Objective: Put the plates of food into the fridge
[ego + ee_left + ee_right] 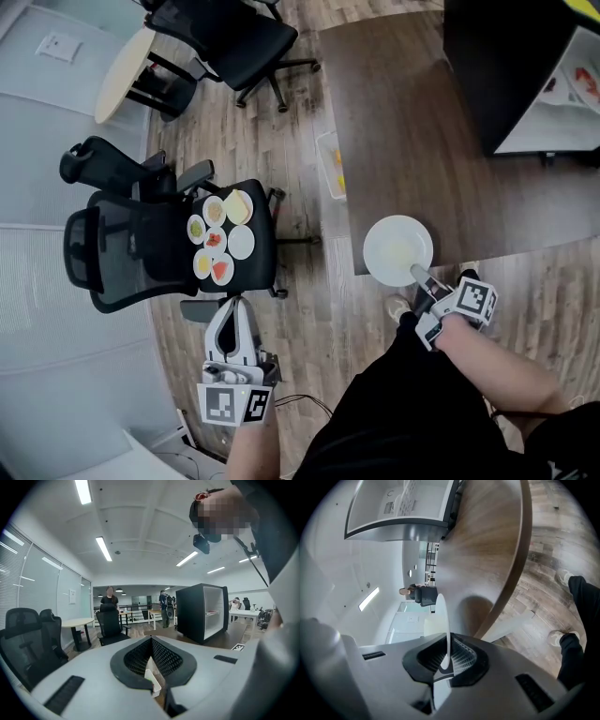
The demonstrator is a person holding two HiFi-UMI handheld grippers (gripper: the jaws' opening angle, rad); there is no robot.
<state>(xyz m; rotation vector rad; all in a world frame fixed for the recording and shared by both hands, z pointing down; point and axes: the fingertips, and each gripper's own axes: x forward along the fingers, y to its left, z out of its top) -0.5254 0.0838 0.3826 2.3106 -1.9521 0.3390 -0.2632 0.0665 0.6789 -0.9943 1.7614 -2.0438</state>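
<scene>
My right gripper (418, 276) is shut on the rim of a white plate (397, 248), which hangs over the near edge of the dark wooden table (403, 122). In the right gripper view the plate (443, 620) stands edge-on between the pads of this gripper (446, 660). Several small plates of food (220, 239) lie on the seat of a black office chair (141, 253). My left gripper (232, 307) points at that chair from just below it, jaws together and empty. The black fridge (525, 75) stands on the table at the far right with its white inside showing.
A clear plastic box (331, 164) sits on the floor beside the table. A second black chair (225, 37) and a round pale table (122, 75) stand further off. People (110, 597) stand far away in the room. My own legs and shoes (569, 606) are below the table edge.
</scene>
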